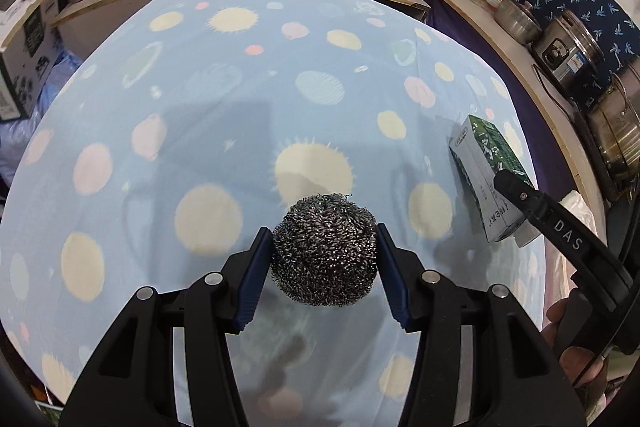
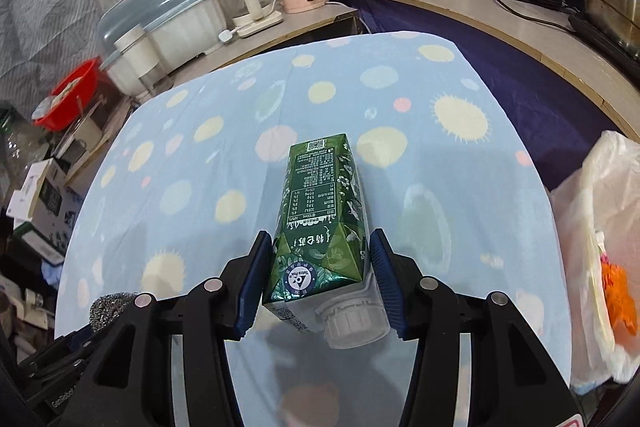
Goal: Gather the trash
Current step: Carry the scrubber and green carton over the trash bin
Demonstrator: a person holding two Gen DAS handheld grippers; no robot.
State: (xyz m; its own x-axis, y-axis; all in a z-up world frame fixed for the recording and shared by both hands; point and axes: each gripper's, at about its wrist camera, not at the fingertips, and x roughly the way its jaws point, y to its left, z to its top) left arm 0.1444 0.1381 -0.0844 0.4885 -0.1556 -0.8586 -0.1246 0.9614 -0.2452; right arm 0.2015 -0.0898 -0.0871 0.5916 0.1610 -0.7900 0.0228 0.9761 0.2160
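The green carton [image 2: 320, 223] is clamped between the pads of the right gripper [image 2: 320, 279], held above the spotted tablecloth [image 2: 192, 195]. Its long axis runs forward along the fingers, cap end nearest the camera. The steel scourer [image 1: 325, 250] is clamped likewise in the left gripper [image 1: 325, 267], clear of the cloth. A white plastic bag [image 2: 600, 227] hangs open just off the table edge to the right; the right hand is the nearer. The bag holds something orange [image 2: 618, 291]; its other contents cannot be identified.
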